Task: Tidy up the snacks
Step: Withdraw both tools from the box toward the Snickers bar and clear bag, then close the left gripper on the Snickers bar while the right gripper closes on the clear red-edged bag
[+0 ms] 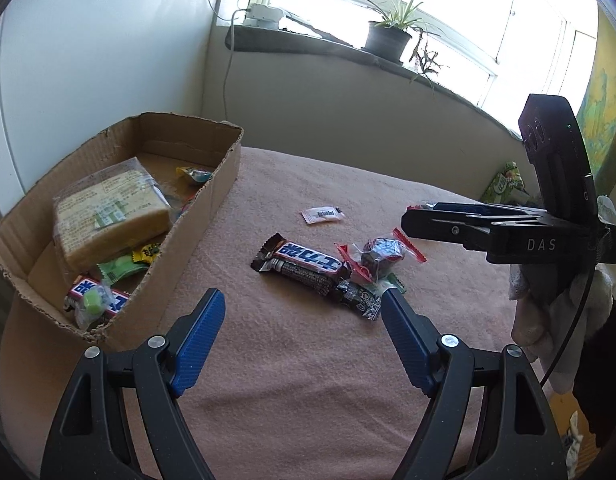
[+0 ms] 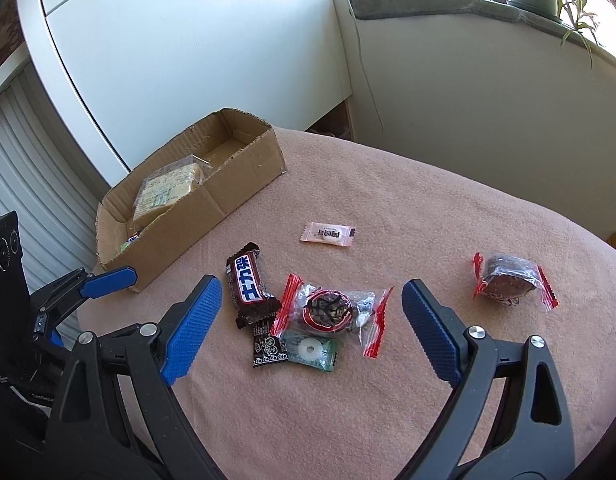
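Observation:
A cardboard box at the left holds a wrapped cake, a chocolate bar and small candies. On the pink blanket lie a chocolate bar, a red-edged clear snack packet, a small black packet, a green candy, a white sachet and a second red-edged packet. My left gripper is open and empty, just short of the chocolate bar. My right gripper is open and empty, over the pile.
The blanket-covered table ends at a wall and a windowsill with a potted plant. A green bag lies at the far right edge. The right gripper's body hangs at the right of the left wrist view.

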`<state>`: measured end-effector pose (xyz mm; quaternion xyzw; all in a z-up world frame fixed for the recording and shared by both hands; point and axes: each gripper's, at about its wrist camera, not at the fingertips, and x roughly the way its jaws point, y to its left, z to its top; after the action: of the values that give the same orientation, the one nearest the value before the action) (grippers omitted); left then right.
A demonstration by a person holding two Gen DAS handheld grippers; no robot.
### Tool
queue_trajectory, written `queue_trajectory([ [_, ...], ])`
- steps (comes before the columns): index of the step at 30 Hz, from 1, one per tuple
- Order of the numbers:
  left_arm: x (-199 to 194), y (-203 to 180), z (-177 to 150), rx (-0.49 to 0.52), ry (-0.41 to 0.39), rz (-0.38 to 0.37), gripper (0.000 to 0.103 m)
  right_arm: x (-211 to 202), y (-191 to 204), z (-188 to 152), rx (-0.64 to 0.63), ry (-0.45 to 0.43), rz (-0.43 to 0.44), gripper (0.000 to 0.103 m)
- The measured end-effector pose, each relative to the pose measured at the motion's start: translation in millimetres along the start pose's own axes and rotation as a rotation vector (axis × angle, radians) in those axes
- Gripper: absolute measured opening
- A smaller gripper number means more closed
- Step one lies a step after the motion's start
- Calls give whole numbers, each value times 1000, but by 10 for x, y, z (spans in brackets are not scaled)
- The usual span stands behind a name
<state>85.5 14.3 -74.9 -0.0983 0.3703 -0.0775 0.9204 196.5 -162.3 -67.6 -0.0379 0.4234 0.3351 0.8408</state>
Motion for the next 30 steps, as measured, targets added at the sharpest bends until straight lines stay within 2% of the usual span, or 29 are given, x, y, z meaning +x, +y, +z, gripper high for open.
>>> queue_trajectory([
  [3, 95, -16, 11, 0, 20, -11, 80, 71, -41, -64, 1, 30, 1, 88],
  [19, 533, 26, 78, -62, 121, -54, 75, 440, -208, -125, 4, 108, 21, 83],
  [21, 581, 27, 88, -72, 130, -60, 75, 484, -233, -131, 4, 121, 21, 75],
  [26, 667, 58, 124, -100, 149, -74, 75, 563, -311, -139, 20, 131, 36, 73],
  [30, 732, 48, 172, -108, 158, -79, 75, 587, -360, -136, 28, 131, 32, 60],
])
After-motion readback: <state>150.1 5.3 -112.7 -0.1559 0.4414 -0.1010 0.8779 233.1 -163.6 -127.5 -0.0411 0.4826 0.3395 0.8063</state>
